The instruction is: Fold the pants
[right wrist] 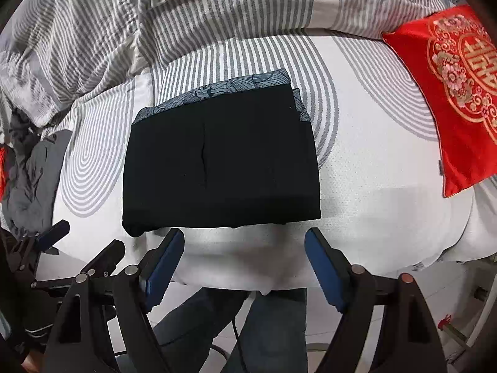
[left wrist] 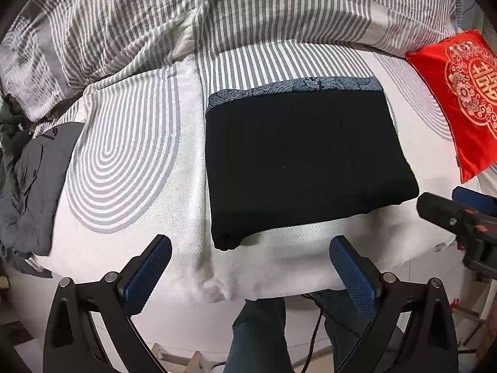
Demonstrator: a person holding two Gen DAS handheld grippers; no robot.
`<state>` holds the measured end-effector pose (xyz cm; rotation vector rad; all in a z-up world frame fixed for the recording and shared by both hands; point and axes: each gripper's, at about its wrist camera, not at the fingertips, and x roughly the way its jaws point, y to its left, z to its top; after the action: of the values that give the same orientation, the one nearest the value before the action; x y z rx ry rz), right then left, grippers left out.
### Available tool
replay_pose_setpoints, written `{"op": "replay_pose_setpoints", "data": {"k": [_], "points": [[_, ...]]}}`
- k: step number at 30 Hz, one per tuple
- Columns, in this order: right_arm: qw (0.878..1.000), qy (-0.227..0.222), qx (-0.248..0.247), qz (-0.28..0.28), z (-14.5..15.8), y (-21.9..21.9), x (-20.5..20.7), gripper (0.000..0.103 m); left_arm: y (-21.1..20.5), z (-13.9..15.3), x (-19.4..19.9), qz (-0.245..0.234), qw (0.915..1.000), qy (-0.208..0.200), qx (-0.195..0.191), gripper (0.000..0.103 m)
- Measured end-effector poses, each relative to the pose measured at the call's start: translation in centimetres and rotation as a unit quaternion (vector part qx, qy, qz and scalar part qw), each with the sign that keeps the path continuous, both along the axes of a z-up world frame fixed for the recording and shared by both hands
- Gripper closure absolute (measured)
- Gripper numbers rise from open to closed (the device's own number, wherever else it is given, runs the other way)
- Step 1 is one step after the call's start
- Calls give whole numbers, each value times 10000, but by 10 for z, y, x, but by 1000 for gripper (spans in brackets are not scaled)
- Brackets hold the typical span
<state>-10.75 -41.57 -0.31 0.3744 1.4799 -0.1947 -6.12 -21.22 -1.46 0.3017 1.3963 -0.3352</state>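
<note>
Left tongs (left wrist: 250, 267) wide and empty, right tongs (right wrist: 243, 259) wide, empty, above folded black pants (right wrist: 220, 161), red cushion (right wrist: 447, 99) with gold double-happiness character

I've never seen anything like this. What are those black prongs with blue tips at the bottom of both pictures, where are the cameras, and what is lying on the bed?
The prongs are two-finger grippers, one in each hand of a person standing at the bed. A wide-angle camera on each looks along its fingers, so both pictures look down from above. One shows the left gripper, the other the right gripper. Both are open and hold nothing. On the striped bedding lie black pants folded into a neat rectangle, with a blue patterned cloth showing at their far edge. A red cushion lies to the right, and a grey garment is heaped on the left.
</note>
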Motion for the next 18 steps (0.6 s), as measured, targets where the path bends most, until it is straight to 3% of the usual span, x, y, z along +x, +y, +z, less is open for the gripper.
{"op": "replay_pose_setpoints", "data": {"k": [18], "points": [[9999, 33, -97, 133, 20, 13, 3, 20, 4, 19, 1, 60, 9999, -96, -68, 1]]}}
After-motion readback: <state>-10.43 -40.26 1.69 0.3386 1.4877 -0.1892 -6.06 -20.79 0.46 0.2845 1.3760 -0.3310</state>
